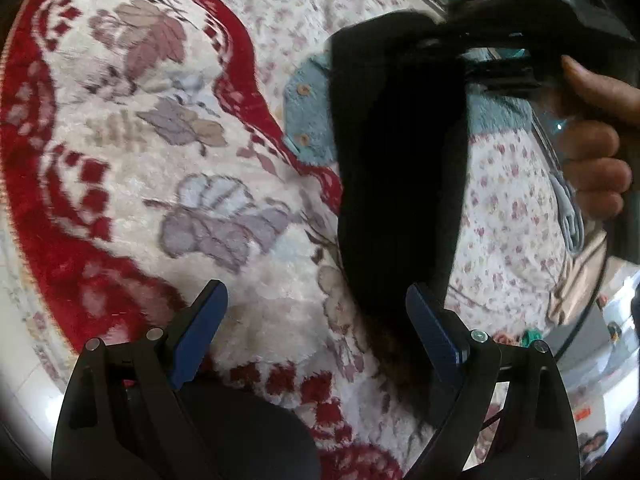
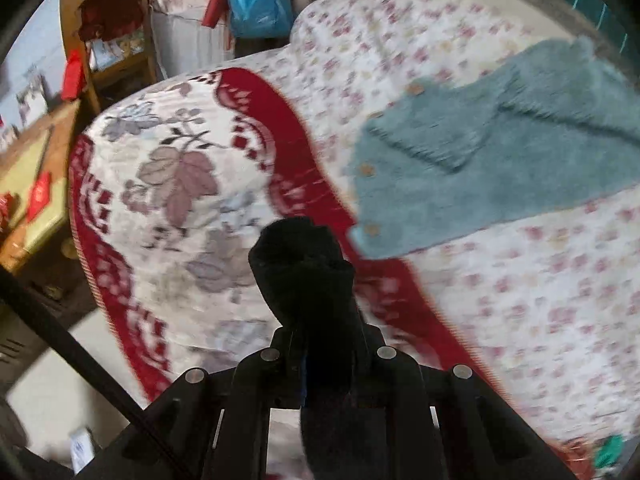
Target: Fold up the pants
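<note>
The black pants (image 1: 396,168) hang in a long strip above the red-and-white floral blanket (image 1: 132,152). My right gripper (image 2: 320,356) is shut on the pants (image 2: 308,280), whose bunched cloth sticks out past the hidden fingertips. In the left wrist view the right gripper (image 1: 452,26) and the hand on it (image 1: 596,148) hold the strip's top at the upper right. My left gripper (image 1: 316,320) is open and empty, its blue pads (image 1: 200,332) wide apart just left of the strip's lower end.
A teal knitted cardigan (image 2: 500,160) with buttons lies on the flowered bedsheet (image 2: 540,300) to the right. A wooden chair and table (image 2: 48,168) stand at the bed's far left, with a blue bag (image 2: 260,4) behind.
</note>
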Action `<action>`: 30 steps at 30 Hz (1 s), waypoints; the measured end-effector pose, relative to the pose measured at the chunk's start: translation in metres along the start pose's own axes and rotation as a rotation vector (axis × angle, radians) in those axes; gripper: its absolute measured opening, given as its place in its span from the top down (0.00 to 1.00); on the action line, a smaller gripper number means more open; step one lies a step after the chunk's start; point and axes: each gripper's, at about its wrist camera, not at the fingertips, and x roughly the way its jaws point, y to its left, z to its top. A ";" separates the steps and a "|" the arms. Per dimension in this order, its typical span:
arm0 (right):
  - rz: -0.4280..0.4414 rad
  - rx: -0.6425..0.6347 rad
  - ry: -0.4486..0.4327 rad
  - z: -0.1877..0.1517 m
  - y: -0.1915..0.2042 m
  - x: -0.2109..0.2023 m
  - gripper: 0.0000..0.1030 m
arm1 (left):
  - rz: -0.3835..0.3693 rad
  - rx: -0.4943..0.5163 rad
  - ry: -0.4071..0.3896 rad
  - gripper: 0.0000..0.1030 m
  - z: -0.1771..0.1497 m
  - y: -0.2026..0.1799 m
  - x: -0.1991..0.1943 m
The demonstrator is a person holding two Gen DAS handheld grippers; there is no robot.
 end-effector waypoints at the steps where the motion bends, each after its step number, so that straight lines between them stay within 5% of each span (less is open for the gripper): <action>1: 0.029 -0.003 0.015 0.000 0.008 0.008 0.86 | 0.024 -0.024 -0.037 0.12 0.000 0.006 -0.009; 3: 0.062 -0.027 0.044 -0.003 0.025 0.022 0.86 | 0.085 -0.098 -0.117 0.12 -0.005 0.025 -0.032; 9: 0.121 -0.117 0.120 -0.020 0.079 0.080 0.84 | 0.144 -0.197 -0.119 0.12 -0.011 0.052 -0.045; 11: 0.185 -0.121 0.193 -0.028 0.087 0.099 0.58 | 0.148 -0.193 -0.105 0.12 -0.012 0.051 -0.042; 16: 0.292 -0.091 0.151 -0.031 0.079 0.078 0.55 | 0.155 -0.207 -0.080 0.12 -0.012 0.053 -0.036; 22: 0.260 0.100 -0.007 -0.048 -0.014 0.007 0.55 | 0.163 -0.249 -0.025 0.12 -0.009 0.058 -0.024; 25: 0.249 0.227 -0.051 -0.102 -0.085 -0.022 0.54 | 0.179 -0.264 0.033 0.12 -0.002 0.058 -0.010; 30: 0.267 0.505 -0.150 -0.240 -0.203 -0.065 0.54 | 0.192 -0.209 0.127 0.12 0.023 0.044 0.026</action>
